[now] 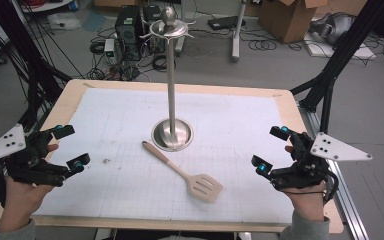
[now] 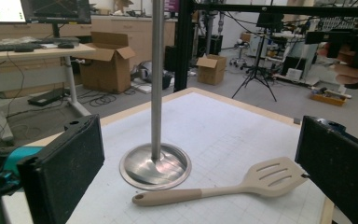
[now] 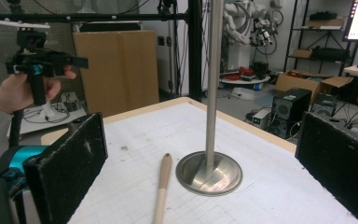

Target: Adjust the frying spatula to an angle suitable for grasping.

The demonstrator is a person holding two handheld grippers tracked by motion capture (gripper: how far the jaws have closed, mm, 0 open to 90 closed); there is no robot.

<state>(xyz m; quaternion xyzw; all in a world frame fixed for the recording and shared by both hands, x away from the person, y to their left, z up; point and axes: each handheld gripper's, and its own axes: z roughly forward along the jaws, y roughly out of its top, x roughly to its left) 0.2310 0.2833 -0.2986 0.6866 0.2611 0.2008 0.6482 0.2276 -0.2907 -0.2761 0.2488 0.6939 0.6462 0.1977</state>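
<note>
A beige slotted spatula lies flat on the white mat, its handle end near the round base of a tall steel utensil stand. The stand's pole rises to a hooked top. My left gripper hovers at the table's left side, open and empty. At the right side my right gripper is also open and empty. The left gripper view has the spatula in front of the stand base. In the right gripper view the spatula handle lies left of the base.
The white gridded mat covers most of the wooden table. Black frame posts stand at the table's right and left. Boxes, cables and a computer tower sit on the floor beyond the far edge.
</note>
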